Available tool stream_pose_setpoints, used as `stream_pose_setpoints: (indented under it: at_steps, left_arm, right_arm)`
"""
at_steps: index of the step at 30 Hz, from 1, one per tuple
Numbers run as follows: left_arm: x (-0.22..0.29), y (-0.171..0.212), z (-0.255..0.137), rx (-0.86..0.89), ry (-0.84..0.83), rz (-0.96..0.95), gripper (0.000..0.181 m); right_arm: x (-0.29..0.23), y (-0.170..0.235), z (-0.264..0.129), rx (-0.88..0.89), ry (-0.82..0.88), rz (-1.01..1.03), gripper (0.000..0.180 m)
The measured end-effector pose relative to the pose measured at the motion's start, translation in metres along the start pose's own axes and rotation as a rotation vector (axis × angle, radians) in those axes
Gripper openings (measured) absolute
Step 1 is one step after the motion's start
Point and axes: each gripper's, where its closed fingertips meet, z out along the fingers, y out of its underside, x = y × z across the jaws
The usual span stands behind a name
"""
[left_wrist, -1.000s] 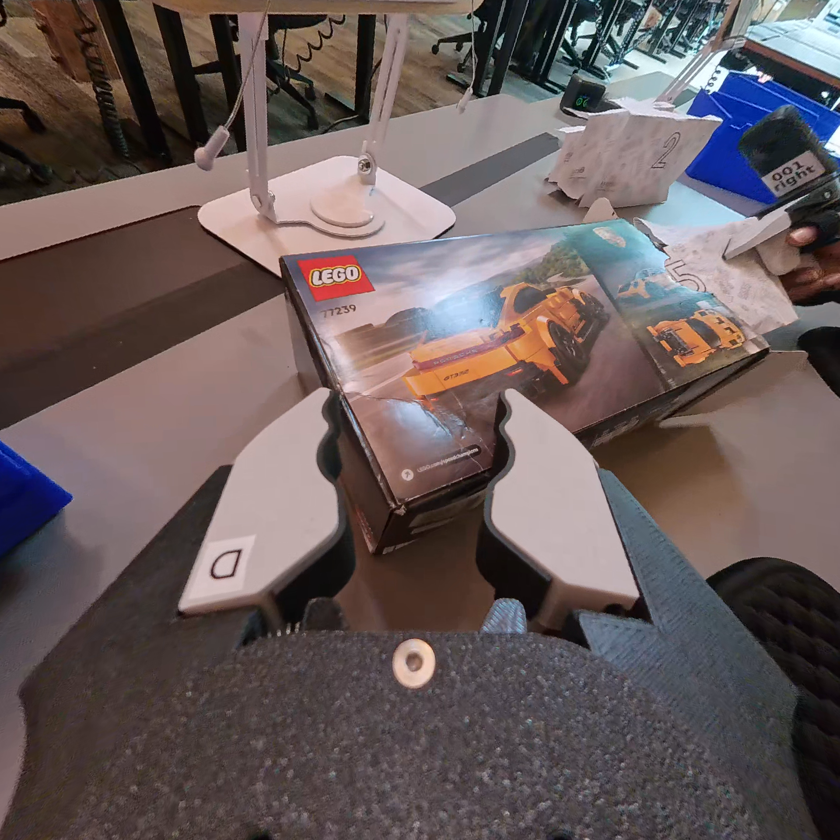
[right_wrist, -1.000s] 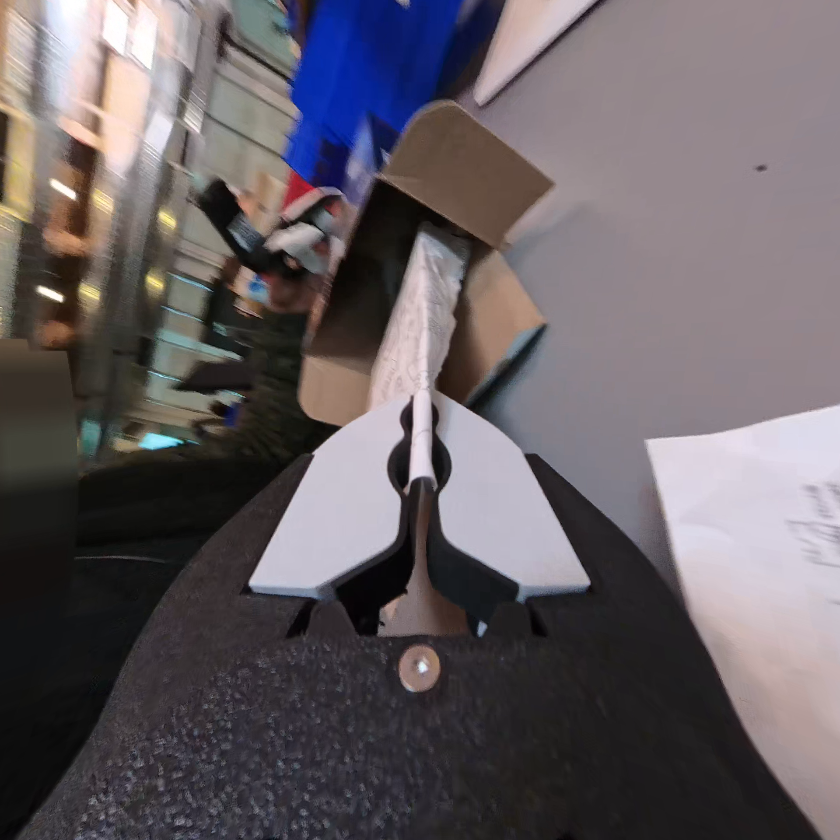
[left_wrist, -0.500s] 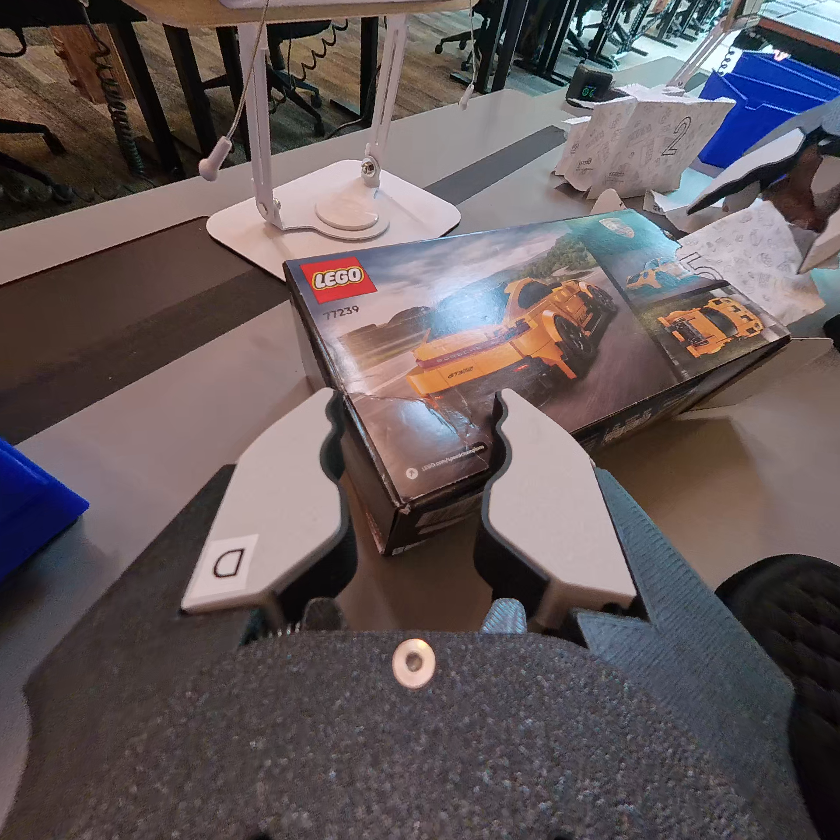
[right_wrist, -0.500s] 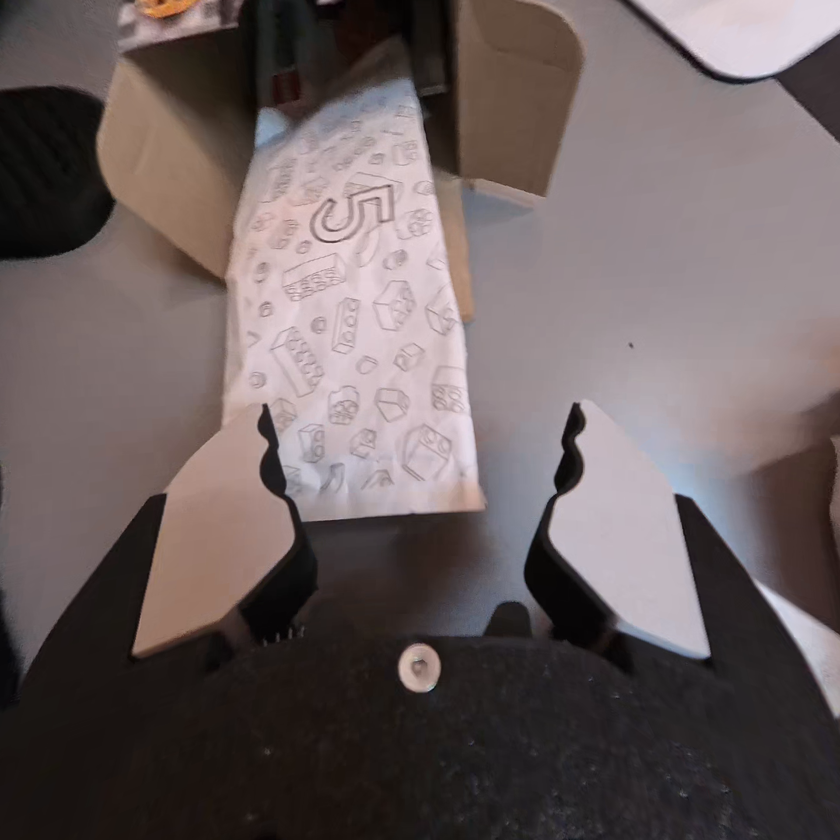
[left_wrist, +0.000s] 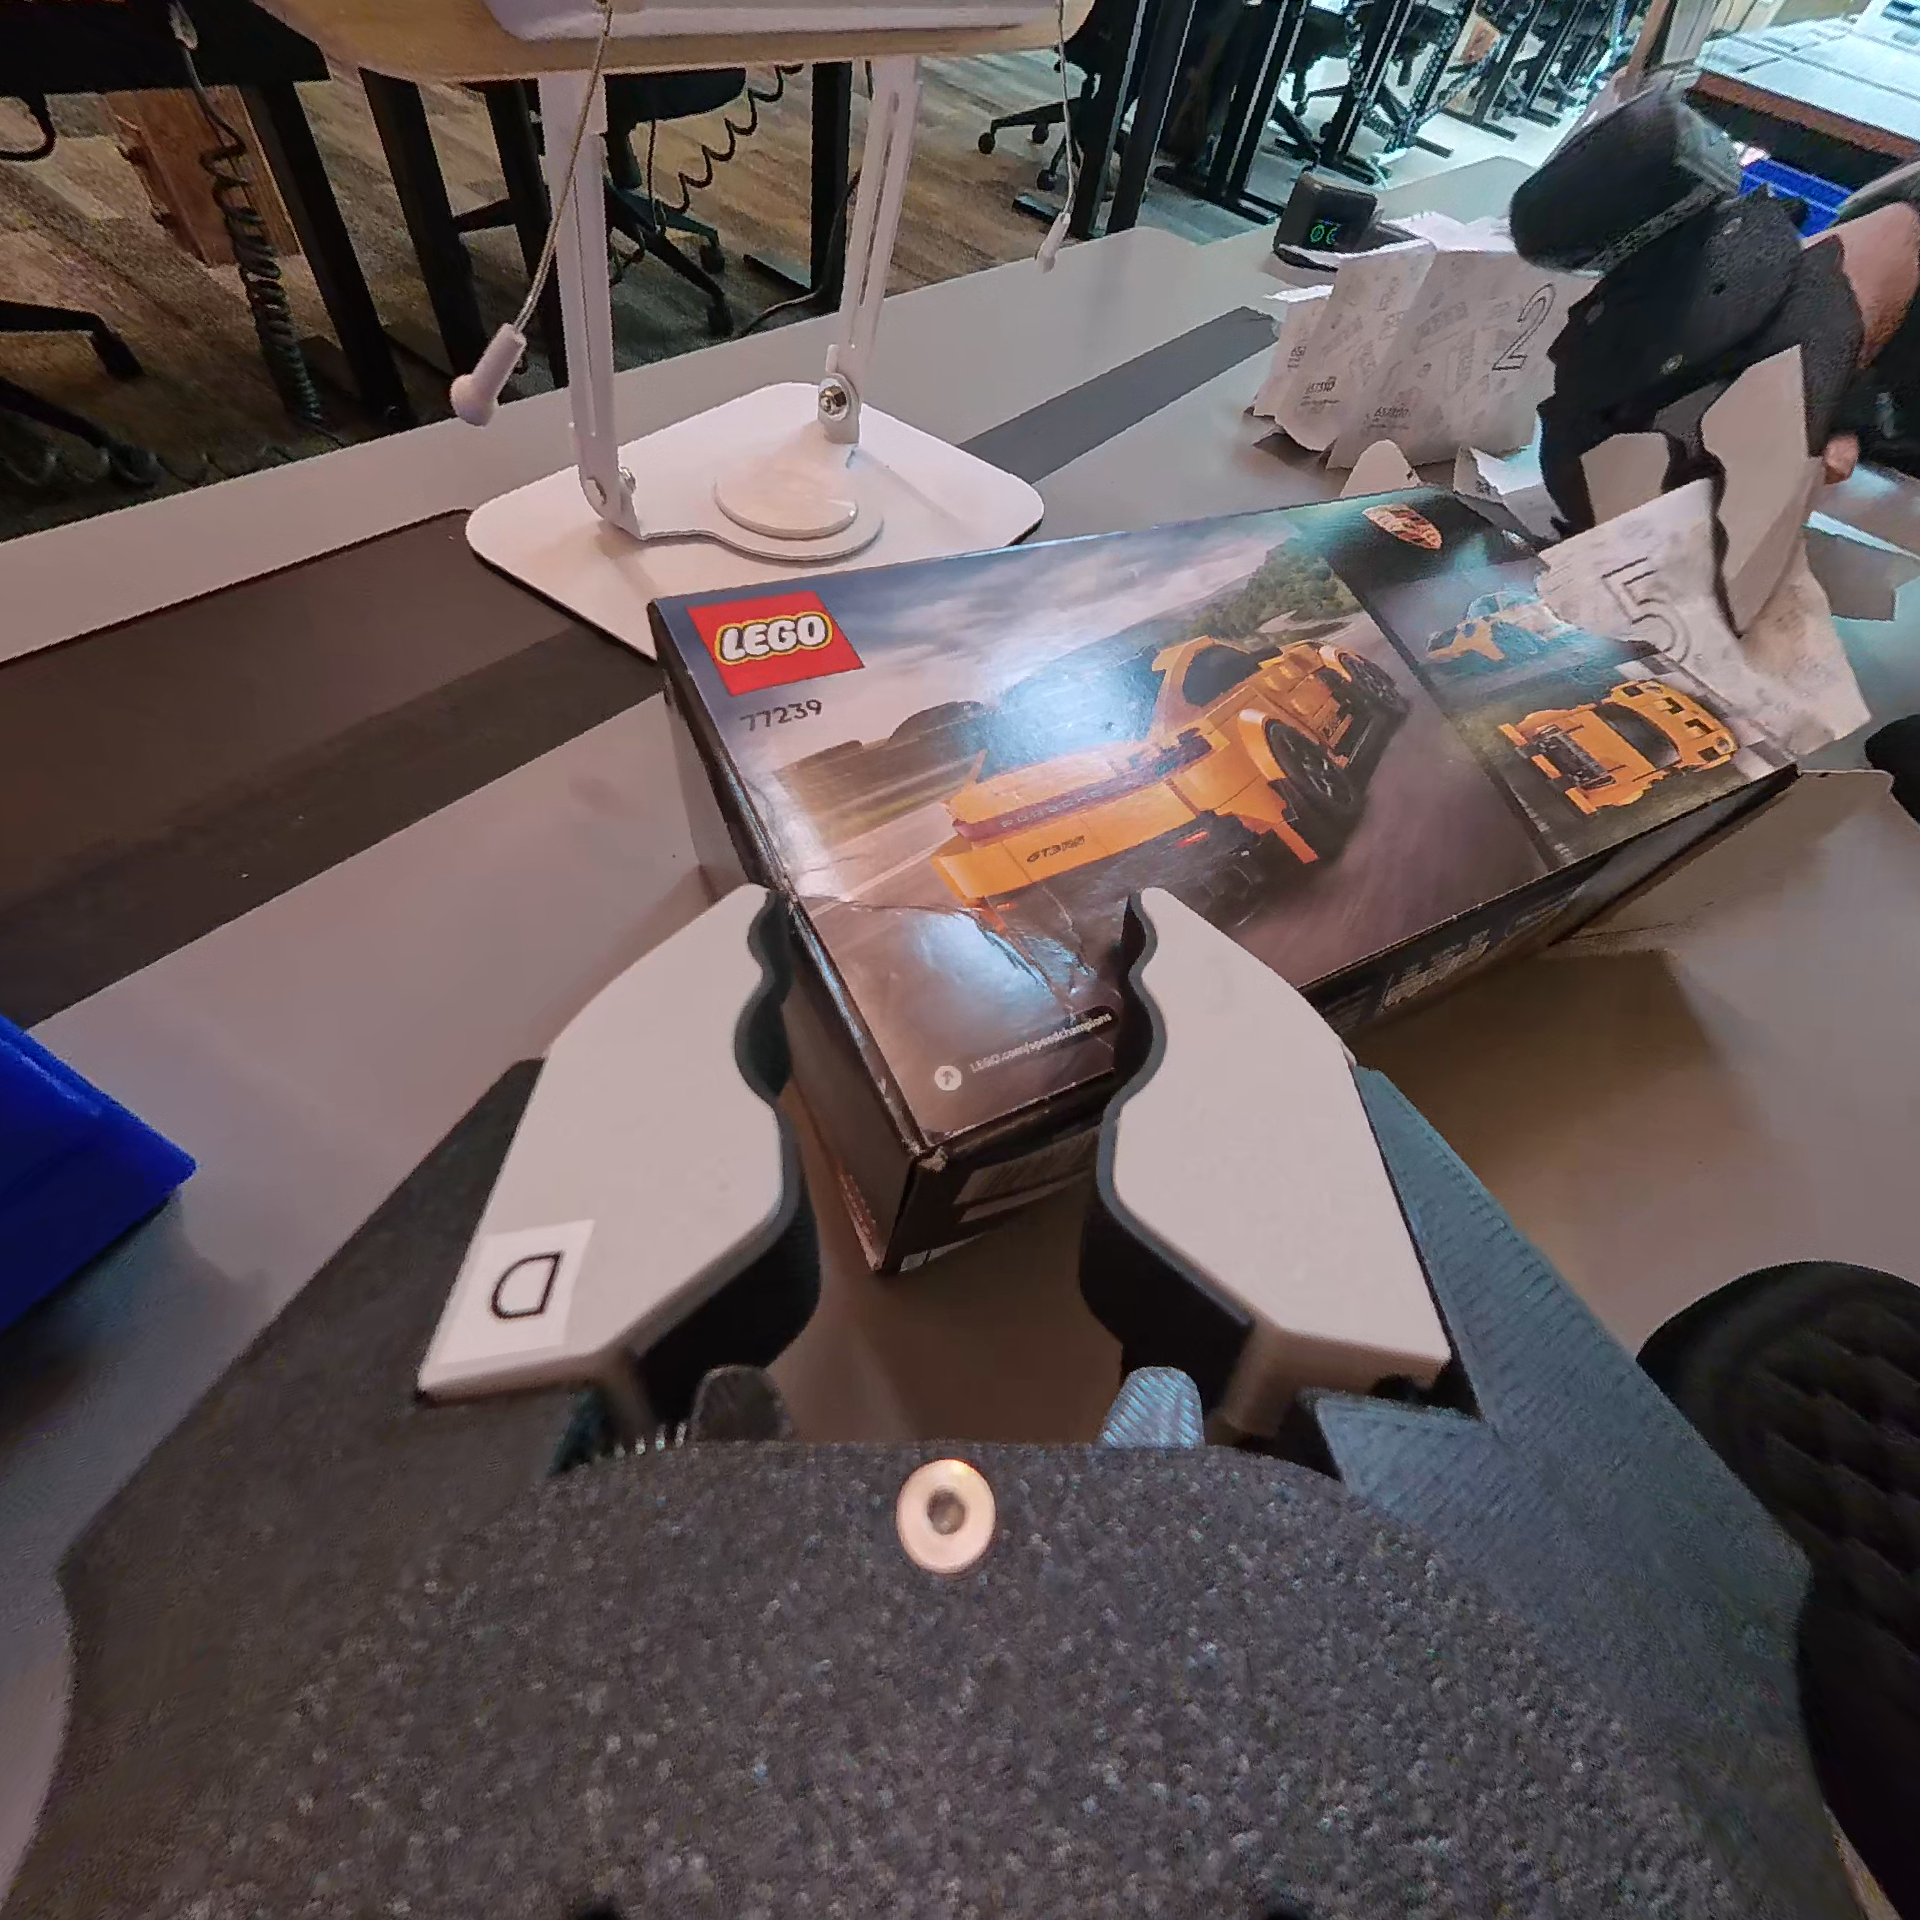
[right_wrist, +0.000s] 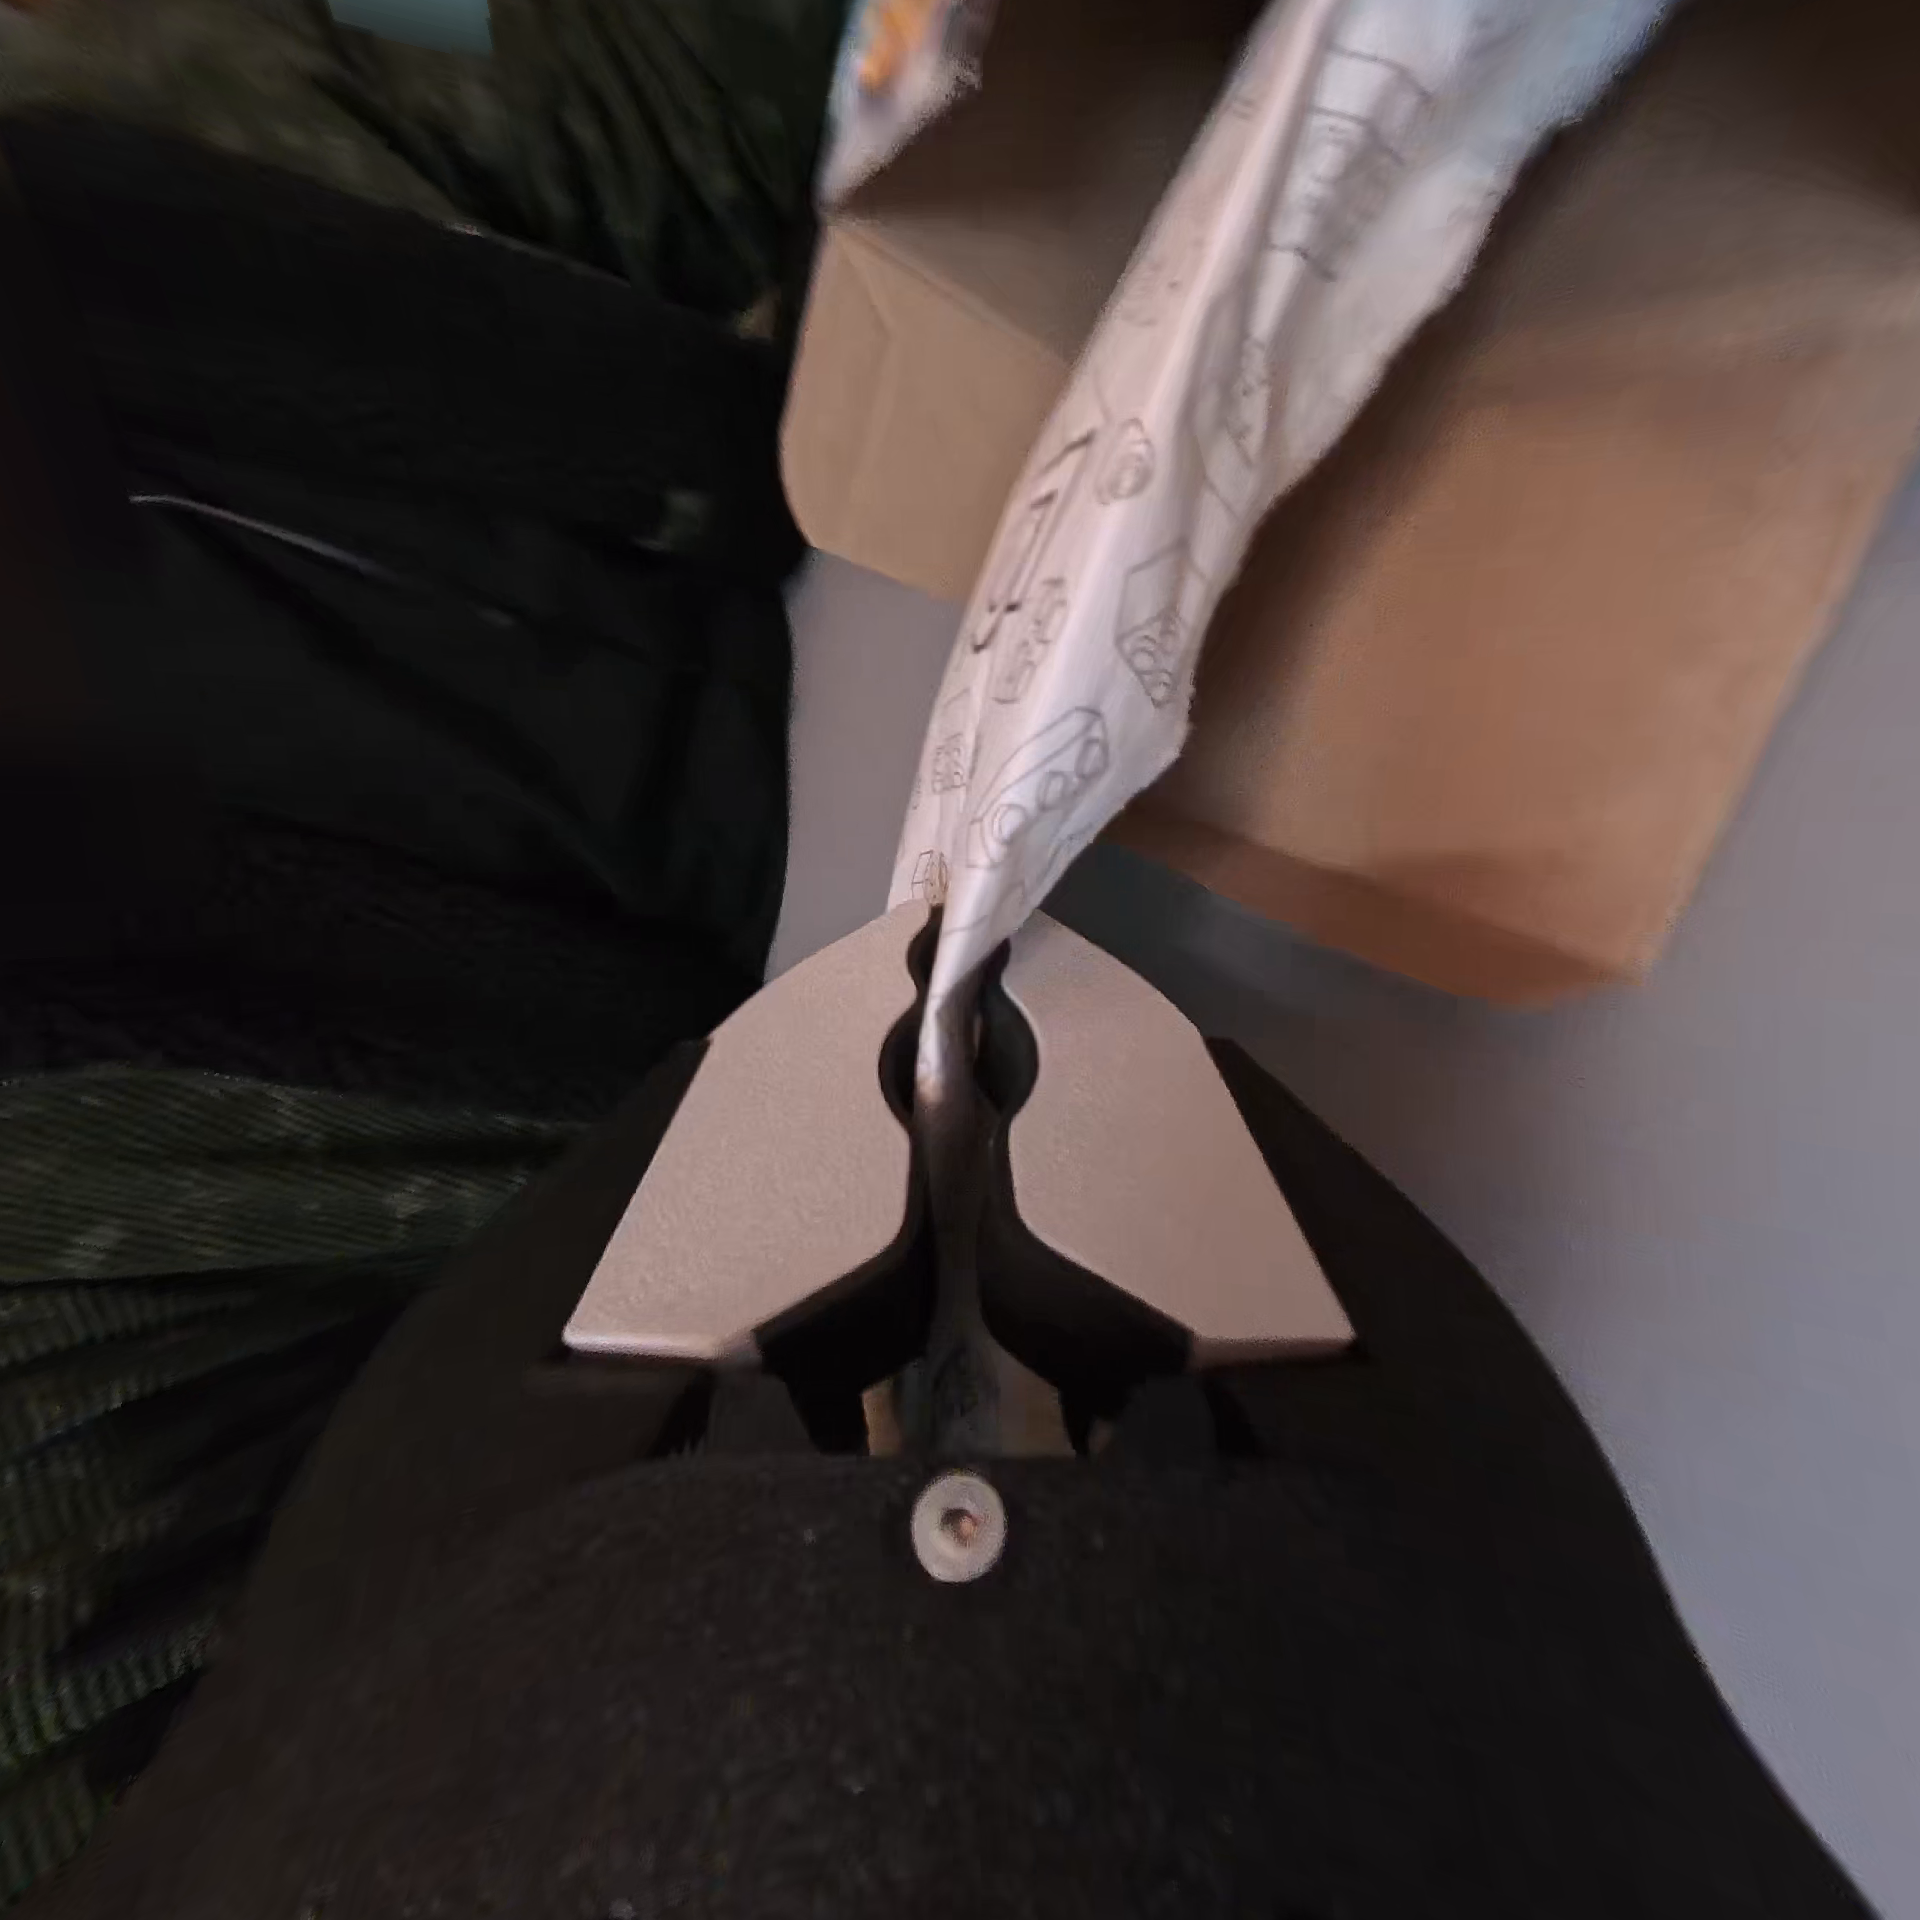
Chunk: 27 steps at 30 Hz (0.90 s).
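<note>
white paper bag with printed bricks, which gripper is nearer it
Right. The right gripper is clamped on the white paper bag's end; the left gripper grips the toy car box's opposite corner.

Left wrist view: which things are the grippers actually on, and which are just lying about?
In the grippers:
- left gripper: shut on the near corner of the printed cardboard toy-car box
- right gripper: shut on the white paper bag printed with brick outlines, at the box's open end

Lying about:
- white lamp base
- second white printed paper bag
- blue plastic bin
- small black device with green display
</note>
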Motion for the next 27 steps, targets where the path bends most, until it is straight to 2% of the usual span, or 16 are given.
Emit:
stream_pose_setpoints:
  at_steps: [7,14,19,23,27]
  left_arm:
    - [0.015,0.000,0.006,0.026,0.114,0.022,0.049]
    - [0.032,-0.002,0.015,0.053,0.214,0.023,0.045]
    - [0.030,-0.001,0.015,0.058,0.182,0.045,0.047]
    - [0.031,0.000,0.012,0.061,0.186,0.056,0.046]
    - [0.032,0.000,0.013,0.057,0.180,0.065,0.047]
  right_arm:
    - [-0.022,-0.044,0.007,0.250,-0.164,-0.057,0.003]
    - [0.020,-0.072,0.025,0.267,0.001,0.003,0.001]
    - [0.047,-0.093,0.027,0.372,0.225,-0.076,0.014]
    - [0.051,-0.091,0.015,0.414,0.382,-0.191,0.049]
    - [0.051,-0.076,-0.012,0.416,0.551,-0.299,0.071]
